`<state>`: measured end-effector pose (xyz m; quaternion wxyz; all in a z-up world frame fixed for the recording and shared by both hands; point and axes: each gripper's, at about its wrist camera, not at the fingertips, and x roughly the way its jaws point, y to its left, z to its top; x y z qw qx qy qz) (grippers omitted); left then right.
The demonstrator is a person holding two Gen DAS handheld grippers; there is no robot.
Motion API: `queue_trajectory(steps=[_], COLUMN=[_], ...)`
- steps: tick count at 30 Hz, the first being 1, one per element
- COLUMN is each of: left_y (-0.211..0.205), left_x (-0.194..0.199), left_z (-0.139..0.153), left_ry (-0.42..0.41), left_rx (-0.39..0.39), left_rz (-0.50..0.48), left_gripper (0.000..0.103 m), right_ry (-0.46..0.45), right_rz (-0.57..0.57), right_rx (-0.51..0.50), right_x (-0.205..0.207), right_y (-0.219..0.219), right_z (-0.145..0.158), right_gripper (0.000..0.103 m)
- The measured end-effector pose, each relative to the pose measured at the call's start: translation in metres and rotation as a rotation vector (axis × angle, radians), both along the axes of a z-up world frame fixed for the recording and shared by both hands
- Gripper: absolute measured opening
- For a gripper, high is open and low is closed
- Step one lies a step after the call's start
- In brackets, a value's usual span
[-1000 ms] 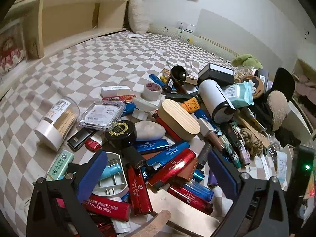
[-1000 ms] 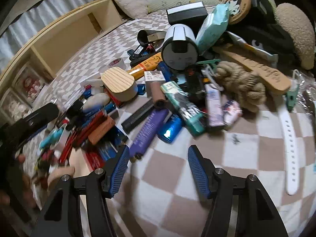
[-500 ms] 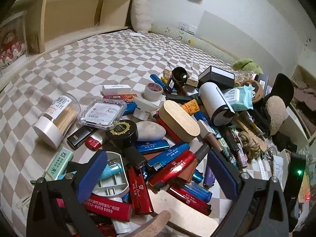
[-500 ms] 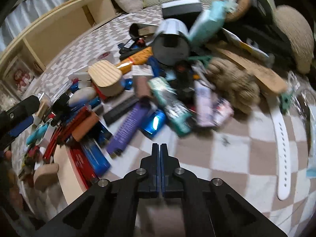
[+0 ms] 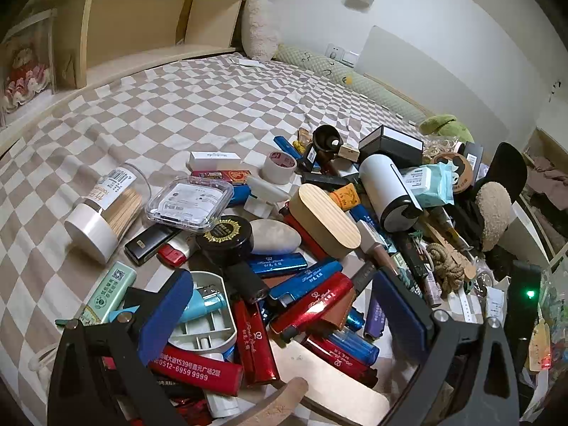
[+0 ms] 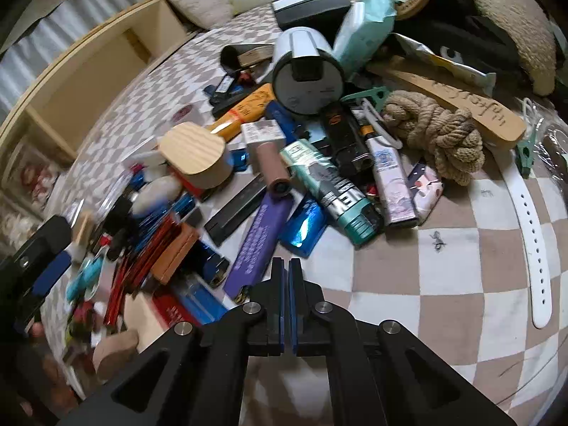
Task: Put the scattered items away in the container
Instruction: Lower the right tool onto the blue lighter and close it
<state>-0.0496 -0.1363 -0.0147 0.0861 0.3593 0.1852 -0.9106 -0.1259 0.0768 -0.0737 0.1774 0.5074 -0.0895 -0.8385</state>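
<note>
A heap of small items lies on a checked bedspread [image 5: 184, 106]: red lighters [image 5: 312, 305], blue lighters [image 5: 277, 262], a purple lighter [image 6: 262, 234], a wooden oval box [image 5: 328, 218], a white cylinder [image 5: 388, 191], a rope knot [image 6: 436, 135]. My left gripper [image 5: 280, 316] is open over the red and blue lighters, holding nothing. My right gripper [image 6: 287, 277] is shut and empty, just in front of the purple lighter's near end. No container is clearly in view.
A toothpick jar [image 5: 103, 213] and a clear plastic case [image 5: 188, 202] lie left of the heap. A wooden shelf unit [image 5: 135, 28] stands at the bed's far left. A white strap [image 6: 532, 241] lies at the right. Bare bedspread spreads beyond the heap.
My right gripper went from open to shut with nothing in it and moved closer to the purple lighter. The left gripper stayed open and shifted only slightly.
</note>
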Motion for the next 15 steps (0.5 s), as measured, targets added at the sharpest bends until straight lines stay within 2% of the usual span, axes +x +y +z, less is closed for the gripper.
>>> queue_trajectory(steps=[3,5,6,7,11,15], left_y=[0.0,0.001,0.001,0.001,0.003,0.005], left_x=[0.0,0.0,0.001,0.001,0.001,0.001], left_z=[0.001,0.002,0.002,0.003,0.003,0.004], left_ry=[0.004,0.008,0.01,0.012,0.013,0.017], left_rx=[0.0,0.0,-0.001,-0.001,-0.006,-0.014], left_rz=[-0.006,-0.009,-0.011,-0.013,-0.02,-0.042], left_gripper=[0.101,0.101,0.101,0.101,0.101,0.101], right_ry=[0.013,-0.001,-0.007,-0.01,0.011,0.0], right_rz=[-0.021,-0.025,-0.029,-0.033,-0.036,-0.095], right_rx=[0.015,-0.022,-0.045,-0.074,-0.068,-0.113], right_x=[-0.004,-0.009,-0.011,-0.013,-0.017,-0.026], right_y=[0.006,0.012,0.013,0.014,0.007,0.014], right_z=[0.0,-0.002,-0.002,0.0,0.003,-0.005], right_gripper=[0.003,0.02,0.042,0.059,0.061,0.044])
